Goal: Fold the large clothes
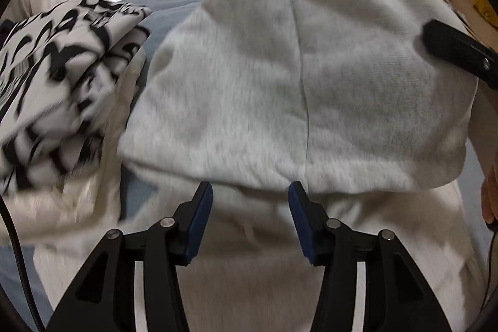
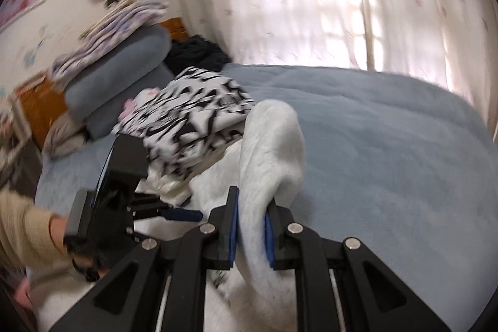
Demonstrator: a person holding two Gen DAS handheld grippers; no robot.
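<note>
A pale grey sweatshirt lies on the bed, and a large flap of it is lifted over the rest. My right gripper is shut on a thick fold of this sweatshirt and holds it above the bedspread. From the left wrist view, one black finger of that right gripper shows at the flap's right edge. My left gripper stands open just below the flap's lower hem, over the cream part of the garment, with nothing pressed between its blue pads. The left gripper also shows low on the left in the right wrist view.
A folded black-and-white patterned cloth lies left of the sweatshirt on the blue bedspread. Grey pillows with a striped cloth on top stand at the bed's head. Bright curtains hang behind. A beige sleeve holds the left gripper.
</note>
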